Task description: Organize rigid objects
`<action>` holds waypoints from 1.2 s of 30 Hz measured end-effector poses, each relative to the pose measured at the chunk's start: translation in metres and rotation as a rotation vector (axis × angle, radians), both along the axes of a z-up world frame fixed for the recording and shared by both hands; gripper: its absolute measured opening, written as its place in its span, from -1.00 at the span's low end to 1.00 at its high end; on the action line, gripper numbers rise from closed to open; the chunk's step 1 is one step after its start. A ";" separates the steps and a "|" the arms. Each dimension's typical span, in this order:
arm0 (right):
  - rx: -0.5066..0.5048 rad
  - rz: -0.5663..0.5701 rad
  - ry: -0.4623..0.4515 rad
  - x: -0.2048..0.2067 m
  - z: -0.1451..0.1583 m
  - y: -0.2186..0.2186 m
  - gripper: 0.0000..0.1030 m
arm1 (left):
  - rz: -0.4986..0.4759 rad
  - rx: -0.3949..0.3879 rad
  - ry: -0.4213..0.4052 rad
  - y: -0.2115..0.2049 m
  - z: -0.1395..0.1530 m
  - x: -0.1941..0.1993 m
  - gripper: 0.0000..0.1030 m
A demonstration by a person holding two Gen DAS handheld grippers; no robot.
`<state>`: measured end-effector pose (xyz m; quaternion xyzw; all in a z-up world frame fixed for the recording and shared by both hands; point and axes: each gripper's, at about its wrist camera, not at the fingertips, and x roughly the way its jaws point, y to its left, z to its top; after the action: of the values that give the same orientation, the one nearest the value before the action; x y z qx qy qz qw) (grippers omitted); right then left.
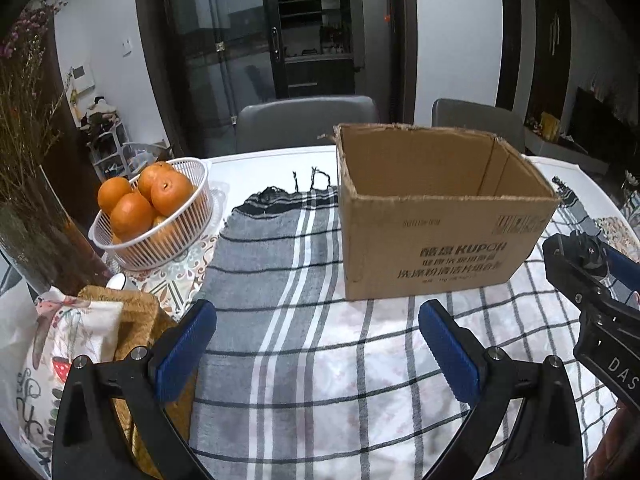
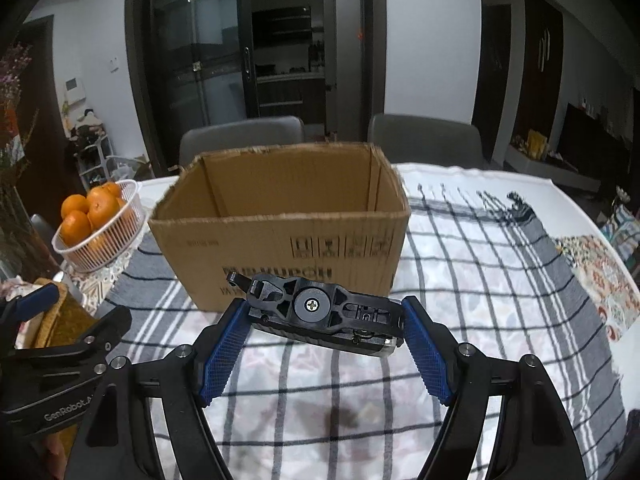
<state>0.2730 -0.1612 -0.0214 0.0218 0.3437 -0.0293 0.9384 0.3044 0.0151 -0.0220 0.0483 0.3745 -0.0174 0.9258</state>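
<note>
- the right wrist view shows the right tongs (image 2: pixel 324 322) clamped on a black multi-tool (image 2: pixel 320 314), held crosswise between the blue ridged pads, a cross-head screw in a round grey hub at its middle and a small hook at its left end.
- the multi-tool hangs clear of the cloth, just in front of the cardboard box (image 2: pixel 280 220) and outside it.
- the left wrist view catches that tool only at its right edge, partly cut off; there the left tongs (image 1: pixel 316 340) stand wide apart with nothing between them.
- only the left wrist view shows a woven straw basket (image 1: pixel 136 312) holding a floral printed cloth bundle (image 1: pixel 60 340), low on the left, and a glass vase of dried stems (image 1: pixel 28 208) beside it.
- both views show a white slotted plastic basket (image 1: pixel 160 240) heaped with oranges (image 1: pixel 132 212), left of the box and apart from it.
- the counter (image 1: pixel 256 160) is white with a rounded edge, covered by a plaid cloth (image 1: pixel 320 360): a grey band with fringe on the left, a white field with dark grid lines on the right.
- the box is open-topped, its rim ragged, with dark printing on the near face; its floor is hidden from both views.
- behind the counter stand two grey chairs (image 1: pixel 304 120), then a dark-framed glass door (image 1: pixel 224 52) and white walls.
</note>
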 end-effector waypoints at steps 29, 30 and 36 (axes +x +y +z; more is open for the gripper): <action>-0.021 0.054 -0.104 0.068 0.051 0.001 0.49 | 0.018 0.052 -0.094 0.000 0.048 0.057 1.00; -0.019 0.055 -0.099 0.073 0.050 0.001 0.49 | 0.020 0.054 -0.092 0.000 0.047 0.059 1.00; -0.017 0.071 -0.063 0.097 0.043 0.000 0.49 | 0.039 0.070 -0.076 0.001 0.041 0.072 1.00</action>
<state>0.3701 -0.1613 0.0221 0.0025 0.3142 0.0020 0.9494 0.3768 0.0157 0.0189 0.0740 0.3403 0.0156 0.9373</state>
